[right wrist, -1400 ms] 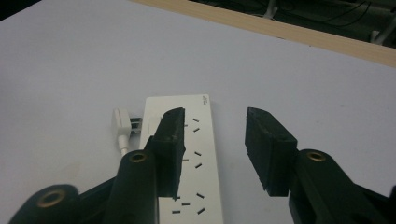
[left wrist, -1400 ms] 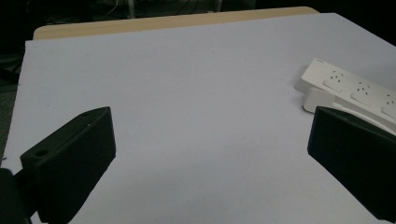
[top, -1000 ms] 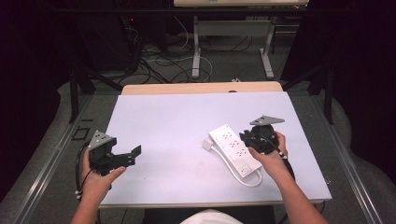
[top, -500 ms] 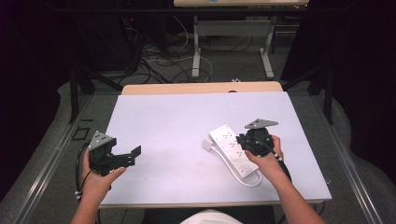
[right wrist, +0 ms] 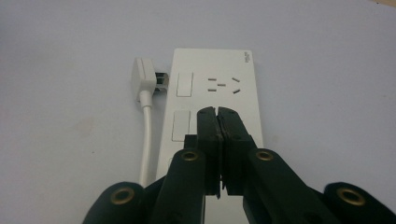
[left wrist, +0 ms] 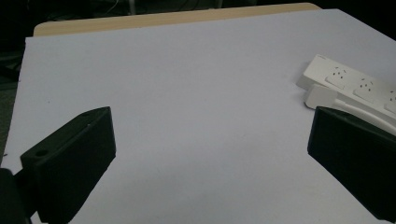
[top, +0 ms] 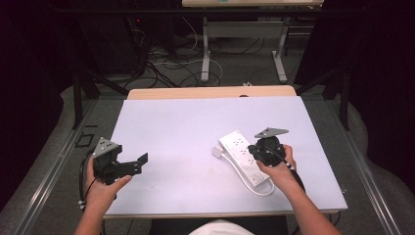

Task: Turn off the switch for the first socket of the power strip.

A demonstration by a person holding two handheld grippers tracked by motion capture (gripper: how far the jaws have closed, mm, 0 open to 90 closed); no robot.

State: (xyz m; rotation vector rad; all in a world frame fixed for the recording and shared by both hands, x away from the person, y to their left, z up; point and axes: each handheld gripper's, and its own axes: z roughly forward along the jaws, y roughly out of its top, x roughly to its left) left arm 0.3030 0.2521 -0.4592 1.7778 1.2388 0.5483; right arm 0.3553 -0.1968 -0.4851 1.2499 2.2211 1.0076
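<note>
Nothing plugged or switched yet: right gripper (right wrist: 218,114) fingers just squeezed together, empty, over the power strip (right wrist: 215,88); left gripper (top: 128,165) fingers wide apart.

Lay slantwise on the tabletop (top: 195,132), toward its right edge and nearer the front edge than the back: power strip (top: 242,155). Beside the strip's far-left end, close against it: plug (top: 217,152), its cord (top: 254,188) running along the strip toward the front edge. Over the strip's middle: right tongs (top: 250,149). At the front-left corner, well apart from the strip: left tongs (top: 142,161).
</note>
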